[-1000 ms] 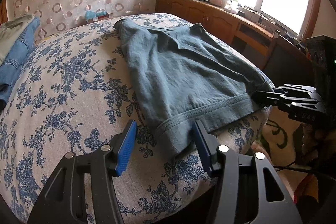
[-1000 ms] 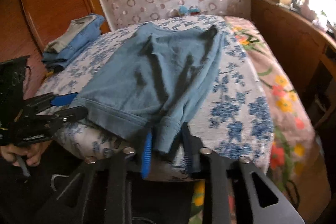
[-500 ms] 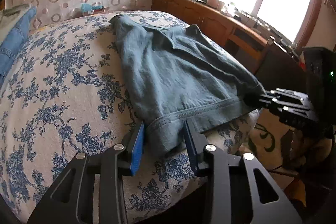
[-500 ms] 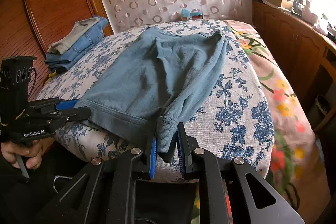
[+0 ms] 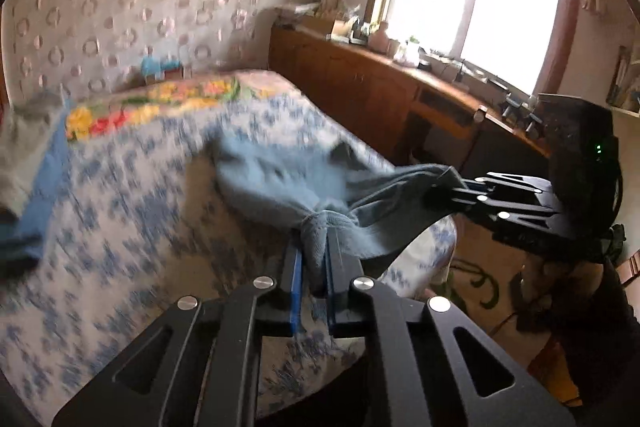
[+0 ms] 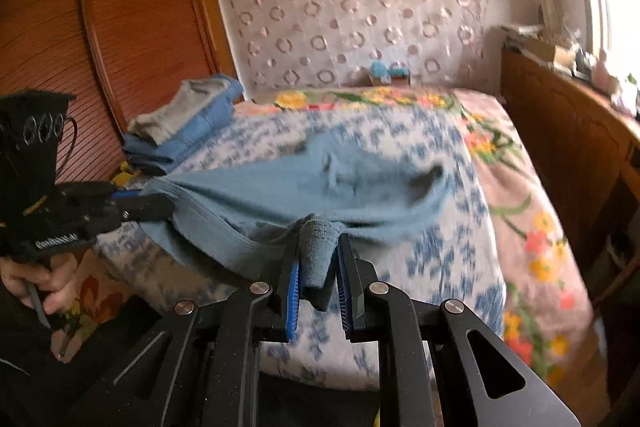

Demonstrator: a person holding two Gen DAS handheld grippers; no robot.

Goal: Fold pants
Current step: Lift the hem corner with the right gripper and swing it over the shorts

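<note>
The blue-grey pants (image 5: 280, 183) lie on the bed, with the near waistband edge lifted. My left gripper (image 5: 314, 247) is shut on one waistband corner; it also shows at the left of the right wrist view (image 6: 160, 205). My right gripper (image 6: 318, 251) is shut on the other corner (image 6: 320, 239); it also shows at the right of the left wrist view (image 5: 444, 187). The waistband hangs stretched between the two grippers above the bed's near edge. The rest of the pants (image 6: 340, 179) trails back over the bedspread, blurred by motion.
The bed has a blue floral cover (image 6: 440, 227) over a bright flowered blanket (image 6: 532, 227). A stack of folded clothes (image 6: 188, 123) sits at the bed's far left. A wooden cabinet (image 5: 360, 87) runs under the window on the right. A wooden wardrobe (image 6: 100, 27) stands left.
Both grippers have closed on the waistband corners and lifted them off the bed, pulling the pants toward the near edge. The pants now bunch up instead of lying flat.
</note>
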